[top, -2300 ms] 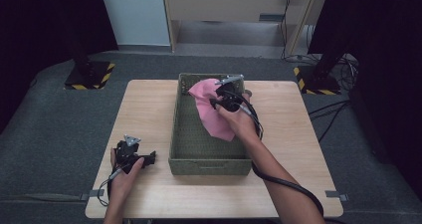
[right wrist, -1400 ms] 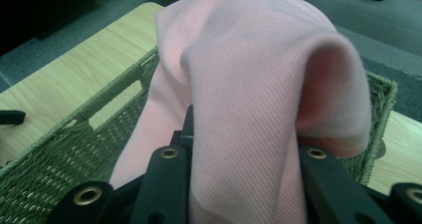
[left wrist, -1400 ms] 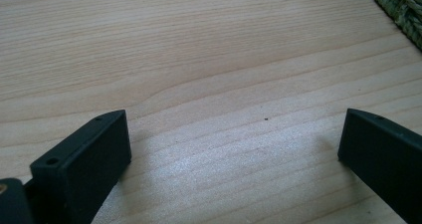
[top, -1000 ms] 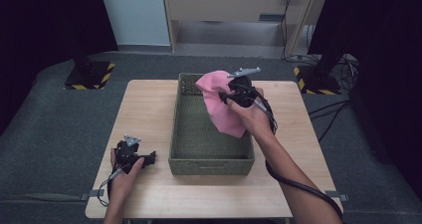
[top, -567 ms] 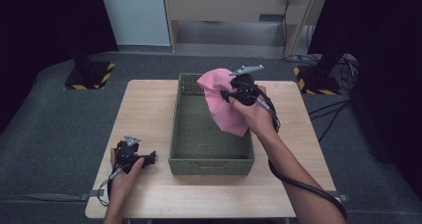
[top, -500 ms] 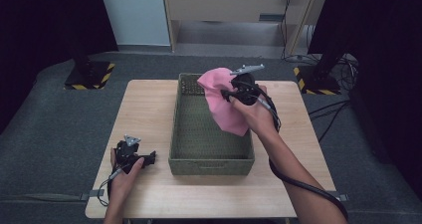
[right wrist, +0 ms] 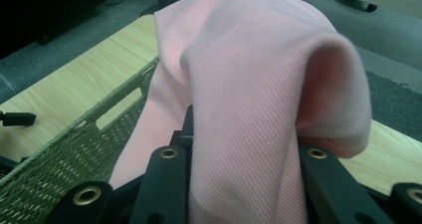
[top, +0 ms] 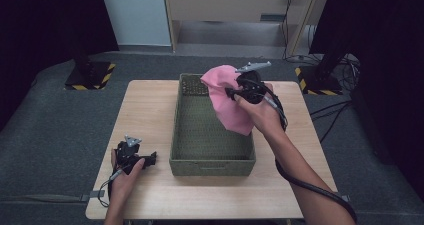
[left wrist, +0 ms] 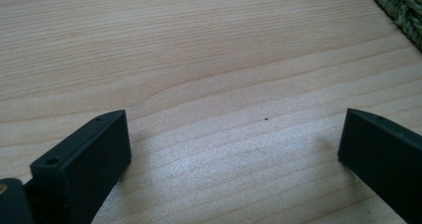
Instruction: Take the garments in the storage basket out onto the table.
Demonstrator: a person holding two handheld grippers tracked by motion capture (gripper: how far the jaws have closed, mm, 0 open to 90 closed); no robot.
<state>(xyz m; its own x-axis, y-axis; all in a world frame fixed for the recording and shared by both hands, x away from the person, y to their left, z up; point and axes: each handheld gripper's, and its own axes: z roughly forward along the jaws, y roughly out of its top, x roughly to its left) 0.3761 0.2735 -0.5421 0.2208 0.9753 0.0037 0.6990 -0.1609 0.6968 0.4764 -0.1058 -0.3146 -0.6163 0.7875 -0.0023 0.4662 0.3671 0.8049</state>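
Pink cloth (top: 227, 102) hung above the woven basket's (top: 212, 162) far right corner, clamped in the right tongs (top: 231, 91), left tongs (top: 150, 158) rested agape on the wooden worktop (top: 150, 110), holding nothing.

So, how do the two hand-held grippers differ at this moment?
The left hand-held gripper rests low on the table, jaws wide apart and with nothing between them. The right hand-held gripper is raised above the basket, jaws shut on the pink cloth, which hangs down from it. Both are black with a trailing cable.
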